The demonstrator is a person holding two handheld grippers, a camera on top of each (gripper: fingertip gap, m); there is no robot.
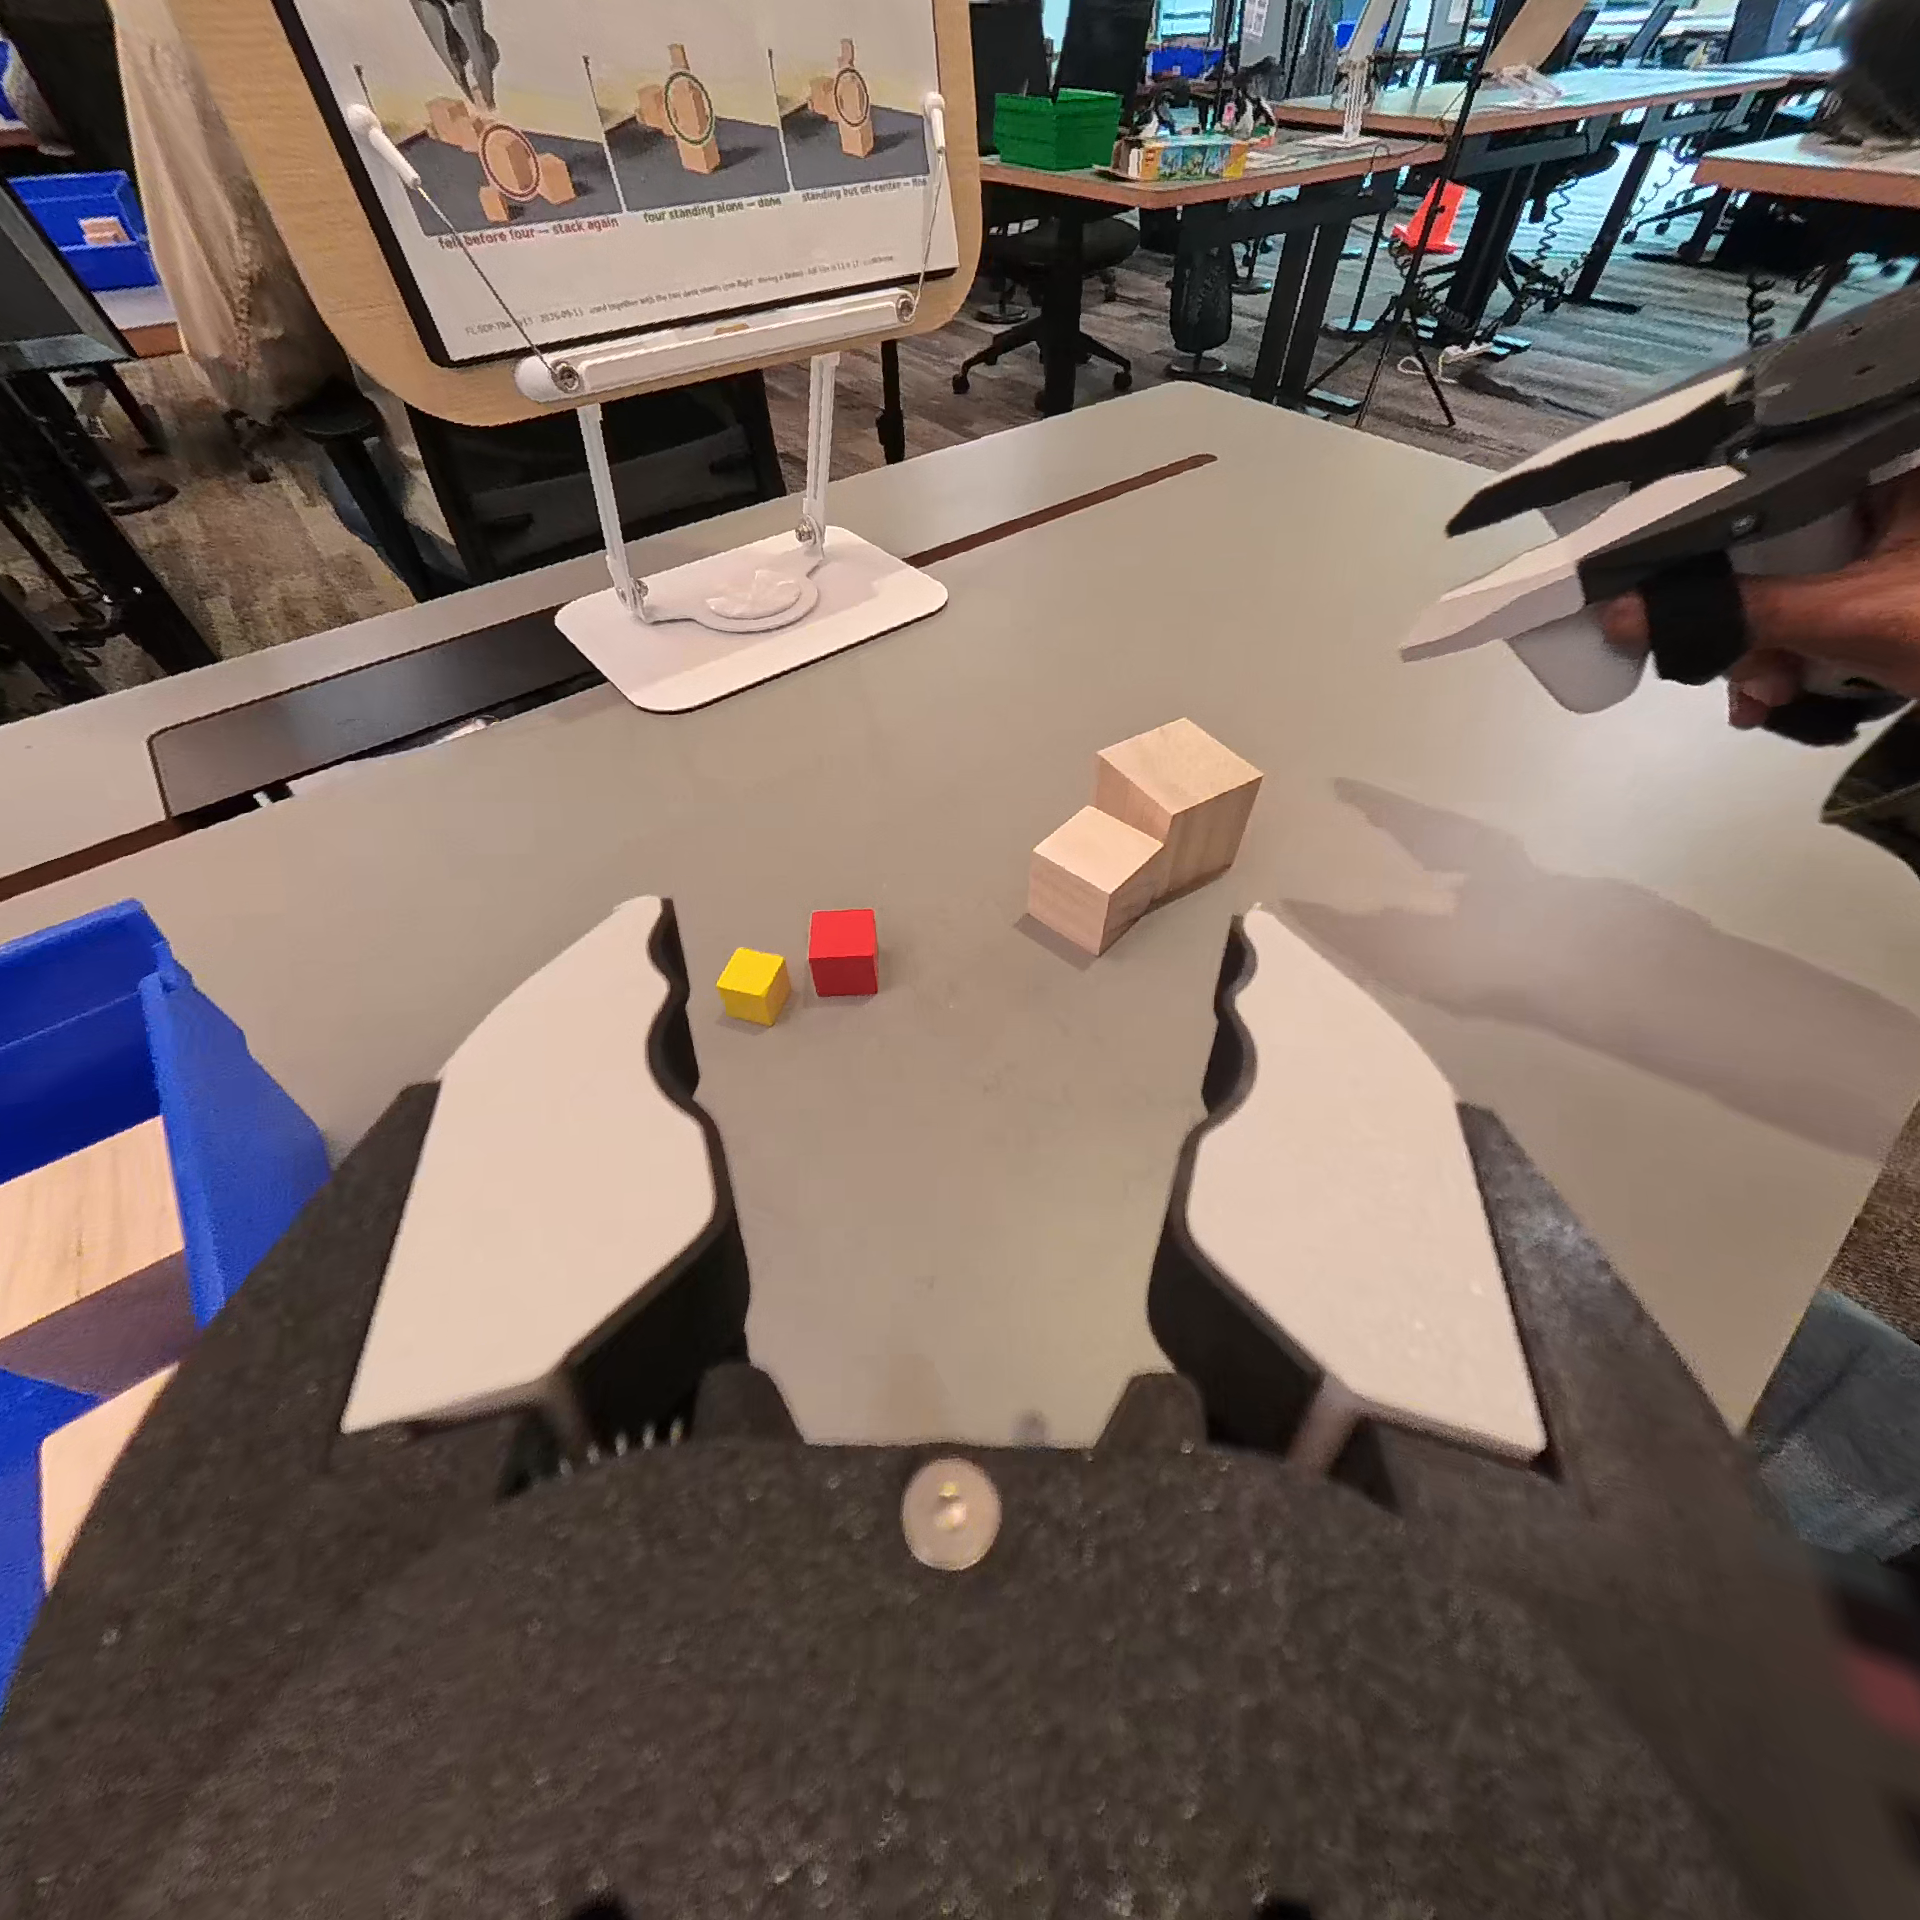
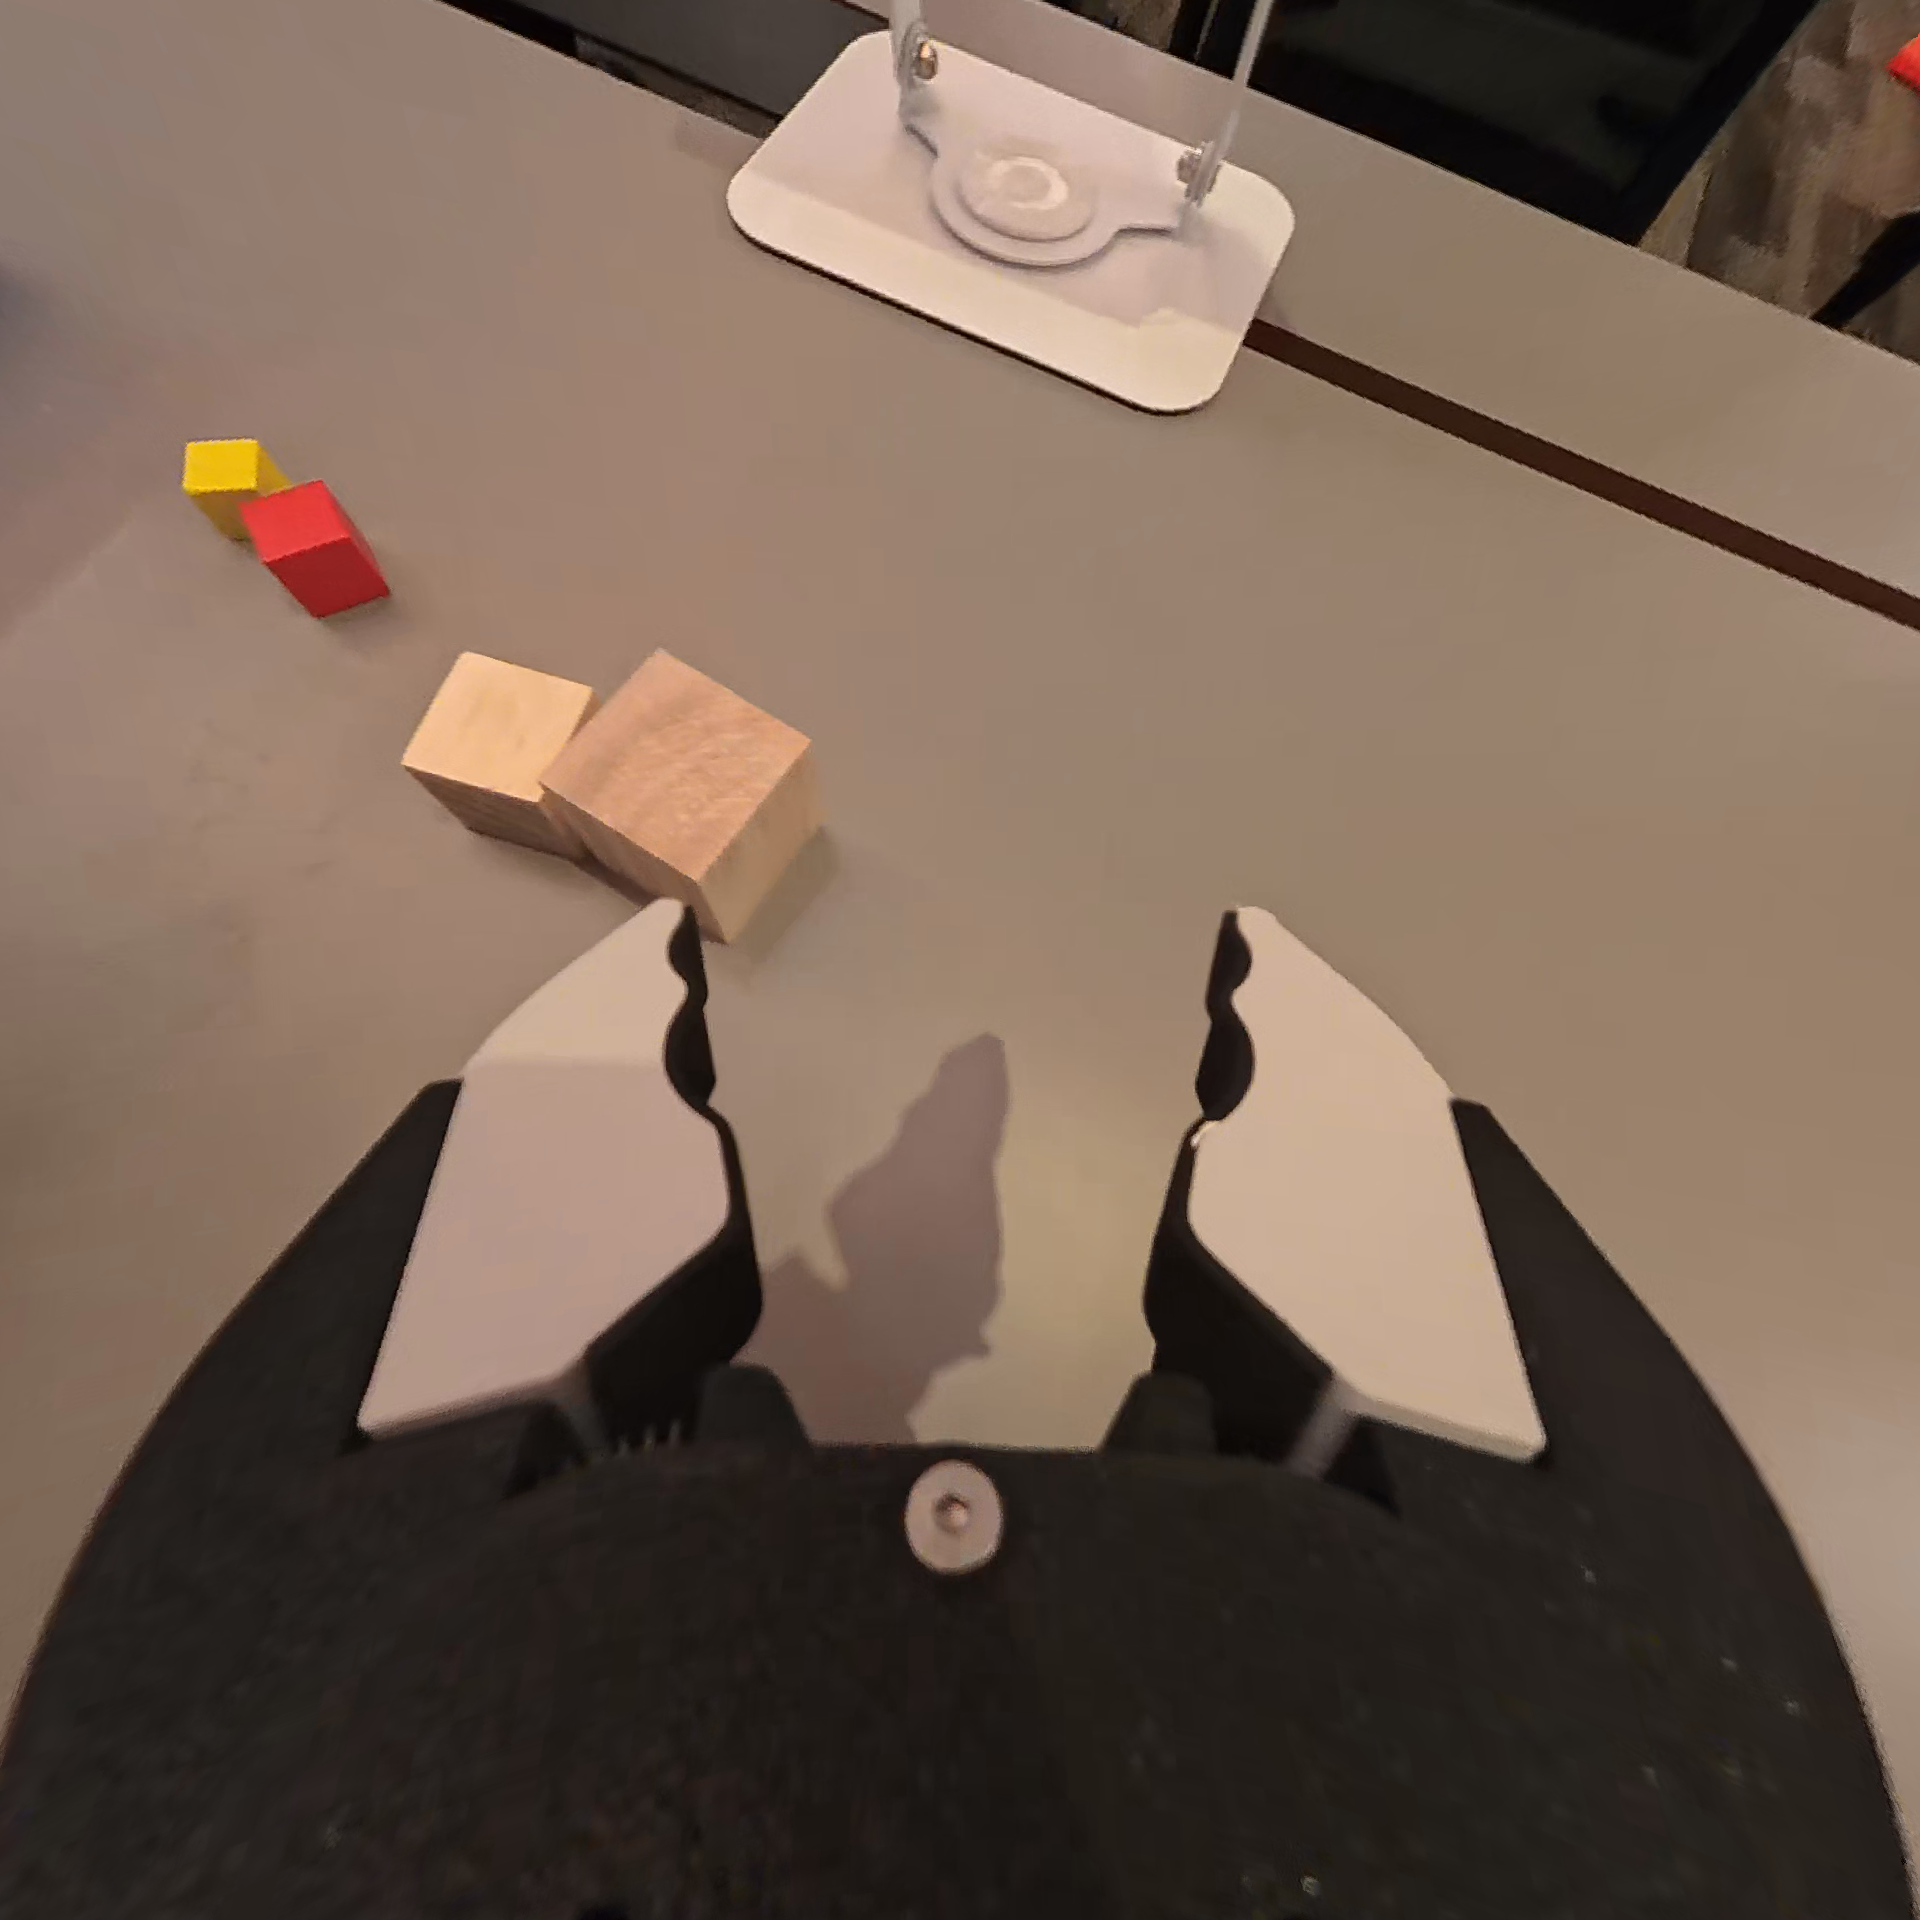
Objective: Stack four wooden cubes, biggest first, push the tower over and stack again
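Four cubes lie apart on the grey table (image 1: pixel 935 1195). The biggest plain wooden cube (image 1: pixel 1184 800) (image 2: pixel 691 790) touches a smaller plain wooden cube (image 1: pixel 1091 878) (image 2: pixel 499 738). A red cube (image 1: pixel 844 951) (image 2: pixel 312 545) and a smaller yellow cube (image 1: pixel 752 985) (image 2: pixel 220 473) sit close together to the left. My left gripper (image 1: pixel 951 914) is open and empty, above the table short of the red and yellow cubes. My right gripper (image 2: pixel 951 920) is open and empty, just right of the biggest cube; it also shows in the left wrist view (image 1: pixel 1444 582), held in a hand.
A white stand (image 1: pixel 753 613) (image 2: pixel 1013 208) holds an instruction board (image 1: pixel 644 177) at the table's back. A blue bin (image 1: pixel 125 1143) with wooden blocks sits at the left edge. Desks and chairs stand beyond the table.
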